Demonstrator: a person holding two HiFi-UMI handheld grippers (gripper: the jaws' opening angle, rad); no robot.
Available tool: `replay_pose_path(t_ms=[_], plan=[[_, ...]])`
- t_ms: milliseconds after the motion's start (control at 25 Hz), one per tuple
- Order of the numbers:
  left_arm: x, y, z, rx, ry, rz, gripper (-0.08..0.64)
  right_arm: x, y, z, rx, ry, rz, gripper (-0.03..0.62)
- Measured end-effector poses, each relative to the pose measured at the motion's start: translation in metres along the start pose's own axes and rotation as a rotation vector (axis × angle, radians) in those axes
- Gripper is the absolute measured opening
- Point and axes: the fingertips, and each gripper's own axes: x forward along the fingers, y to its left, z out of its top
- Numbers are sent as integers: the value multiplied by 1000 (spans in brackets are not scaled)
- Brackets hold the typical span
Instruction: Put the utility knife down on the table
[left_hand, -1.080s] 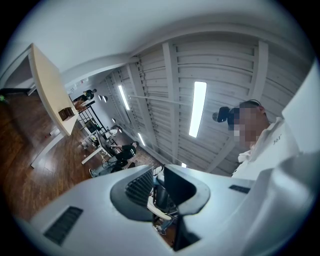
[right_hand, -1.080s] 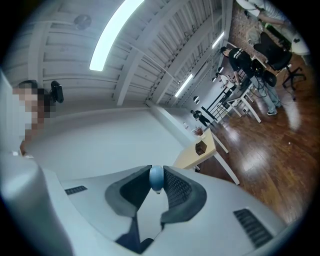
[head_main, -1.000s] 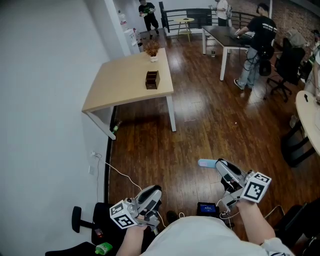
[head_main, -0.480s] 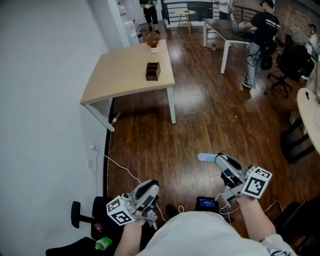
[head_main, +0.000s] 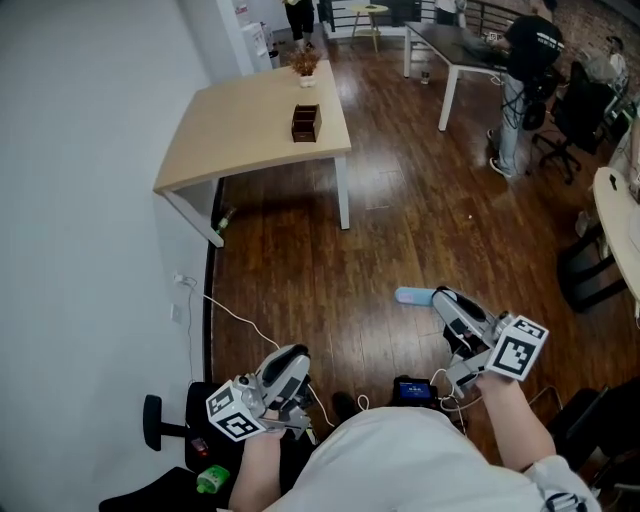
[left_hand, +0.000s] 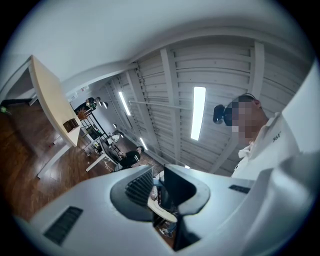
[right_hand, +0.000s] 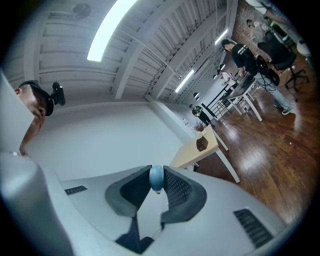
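A light blue utility knife (head_main: 413, 296) sticks out to the left from my right gripper (head_main: 440, 300), which is shut on it above the wood floor. In the right gripper view the knife's rounded blue end (right_hand: 156, 178) sits pinched between the two pads of the right gripper (right_hand: 156, 184). My left gripper (head_main: 295, 358) hangs low at the left, close to my body. In the left gripper view the left gripper (left_hand: 158, 186) has a narrow gap between its jaws and holds nothing. The light wooden table (head_main: 240, 130) stands well ahead, against the white wall.
A brown box (head_main: 306, 122) and a small plant (head_main: 305, 64) stand on the table's far part. A white cable (head_main: 225, 322) runs across the floor by the wall. A person (head_main: 527, 60) stands at a dark desk (head_main: 450, 45) at the back right, beside black chairs (head_main: 580, 105).
The left gripper has slid a little down and left in the head view. The right gripper still grips the knife and has hardly shifted. The table sits slightly higher in view.
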Motion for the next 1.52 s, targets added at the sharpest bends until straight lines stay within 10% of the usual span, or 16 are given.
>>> replay_pose_path(t_ms=[760,1520], plan=[[-26,27,53,21,52,-43,64,35,28,2,-72,-41,-89,72],[33,101,55,2,85,56,64,109,-65,22,63,-9,-46,72]])
